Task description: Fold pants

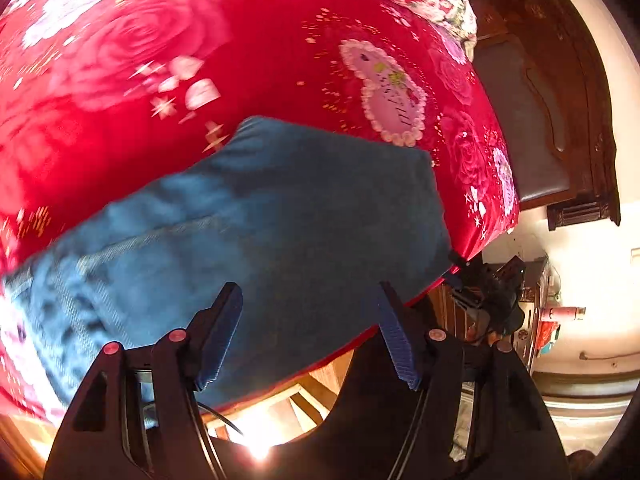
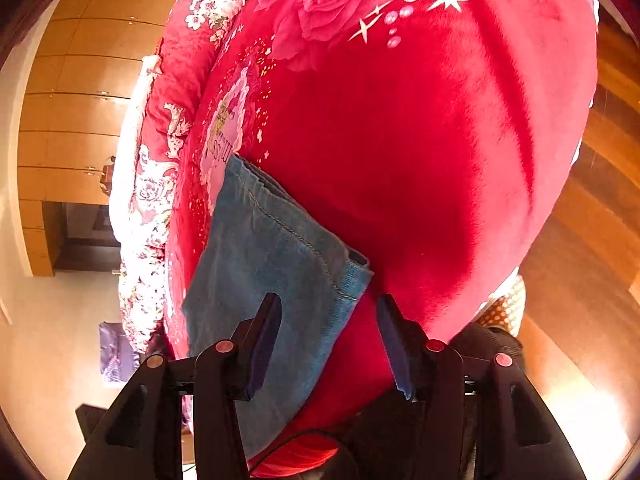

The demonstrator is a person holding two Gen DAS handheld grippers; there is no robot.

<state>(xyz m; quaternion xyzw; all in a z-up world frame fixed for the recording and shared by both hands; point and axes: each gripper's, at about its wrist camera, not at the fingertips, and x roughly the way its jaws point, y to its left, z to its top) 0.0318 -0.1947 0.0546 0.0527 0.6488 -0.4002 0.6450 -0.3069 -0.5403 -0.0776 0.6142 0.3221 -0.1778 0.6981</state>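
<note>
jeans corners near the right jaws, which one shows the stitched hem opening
The corner of the jeans nearest the right gripper, at the bed's red blanket: its stitched hem shows a dark opening. The far corner by the pink heart is smaller.

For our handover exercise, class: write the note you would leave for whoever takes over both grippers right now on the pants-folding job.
Left gripper: open, holding nothing, above the near part of the pants.
Right gripper: open, holding nothing, at the hem corner of the pants.
The blue denim pants lie on the red floral blanket, near its edge, and look already folded over at least once into a compact shape.
Left, as far as I can judge: any last fold, then smoothing. The wrist views are blurred, so check the layers before gripping.
</note>
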